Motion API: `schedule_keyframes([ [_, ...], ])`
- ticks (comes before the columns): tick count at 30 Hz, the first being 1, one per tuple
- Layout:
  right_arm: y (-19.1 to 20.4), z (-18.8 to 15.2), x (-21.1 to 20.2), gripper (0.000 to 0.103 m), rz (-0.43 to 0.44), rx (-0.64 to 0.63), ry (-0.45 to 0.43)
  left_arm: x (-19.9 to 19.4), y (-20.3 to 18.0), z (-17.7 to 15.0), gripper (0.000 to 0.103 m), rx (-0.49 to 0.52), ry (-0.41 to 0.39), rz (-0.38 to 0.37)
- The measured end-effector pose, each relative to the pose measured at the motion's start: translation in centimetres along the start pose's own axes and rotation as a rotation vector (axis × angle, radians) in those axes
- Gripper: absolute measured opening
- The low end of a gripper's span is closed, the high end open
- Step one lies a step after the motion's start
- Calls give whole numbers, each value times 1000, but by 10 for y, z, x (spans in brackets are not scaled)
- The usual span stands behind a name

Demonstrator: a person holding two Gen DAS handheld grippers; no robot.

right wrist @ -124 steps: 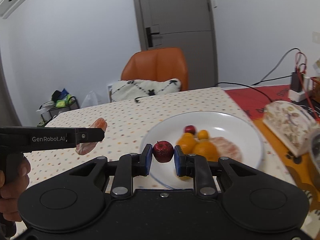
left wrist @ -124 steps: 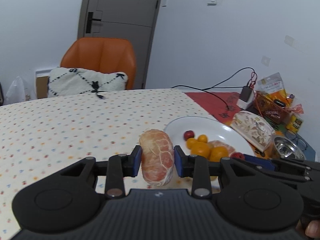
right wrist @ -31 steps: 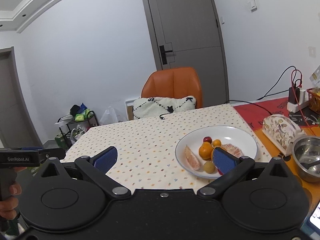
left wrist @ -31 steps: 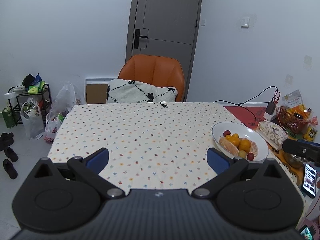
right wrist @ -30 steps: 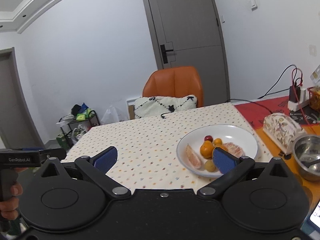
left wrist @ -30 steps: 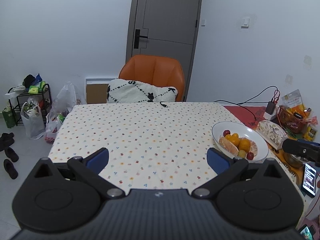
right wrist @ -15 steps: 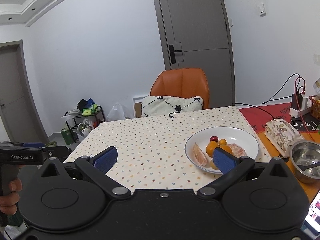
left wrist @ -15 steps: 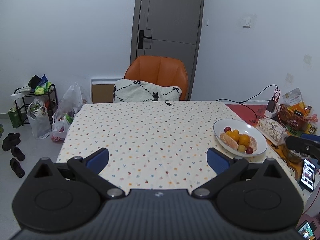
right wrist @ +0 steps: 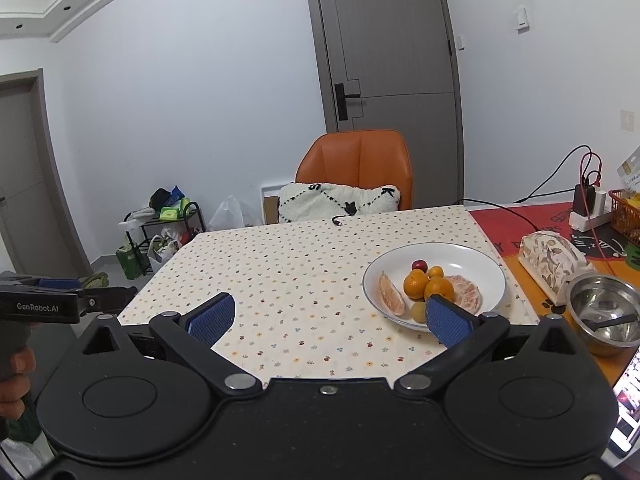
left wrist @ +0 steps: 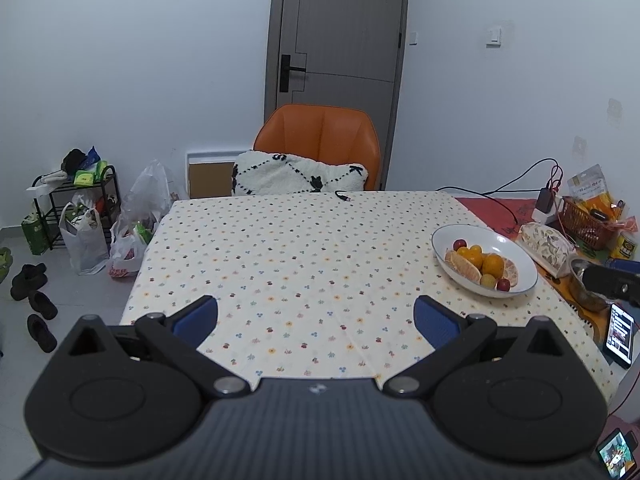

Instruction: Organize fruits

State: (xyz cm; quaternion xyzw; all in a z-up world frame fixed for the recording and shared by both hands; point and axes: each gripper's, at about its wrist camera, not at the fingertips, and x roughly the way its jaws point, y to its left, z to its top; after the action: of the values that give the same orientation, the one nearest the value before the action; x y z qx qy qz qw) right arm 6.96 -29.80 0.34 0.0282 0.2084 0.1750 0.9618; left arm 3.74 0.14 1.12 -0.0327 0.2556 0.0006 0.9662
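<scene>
A white plate (left wrist: 520, 258) (right wrist: 472, 258) sits on the right part of the dotted tablecloth. It holds oranges (right wrist: 416, 283), peeled citrus pieces (right wrist: 390, 296) (left wrist: 462, 264), a yellow-green fruit (right wrist: 419, 312) and small red fruits (right wrist: 419, 265) (left wrist: 503, 285). My left gripper (left wrist: 316, 320) is open and empty, pulled back over the table's near edge, left of the plate. My right gripper (right wrist: 328, 316) is open and empty too, its right pad (right wrist: 444, 322) in front of the plate's near rim. The left gripper's body (right wrist: 60, 305) shows at the far left of the right wrist view, held by a hand.
An orange chair (left wrist: 318, 140) with a white cushion (left wrist: 298, 174) stands at the far side. Right of the plate are a patterned box (right wrist: 554, 260), a steel bowl (right wrist: 602, 306), a charger with cables (right wrist: 586, 204), a basket (left wrist: 586, 224) and a phone (left wrist: 620, 334). Bags and shoes lie on the floor at left.
Both grippers have let go of their fruit, which now lies in the plate, and opened wide. Both have drawn back and up from the table over the last second.
</scene>
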Motion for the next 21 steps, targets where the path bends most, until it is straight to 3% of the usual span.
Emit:
schedule_keyframes([
  [21,2,-1,2,103,-2,-5,-5,4,0,-3,103,-6,14,-10],
])
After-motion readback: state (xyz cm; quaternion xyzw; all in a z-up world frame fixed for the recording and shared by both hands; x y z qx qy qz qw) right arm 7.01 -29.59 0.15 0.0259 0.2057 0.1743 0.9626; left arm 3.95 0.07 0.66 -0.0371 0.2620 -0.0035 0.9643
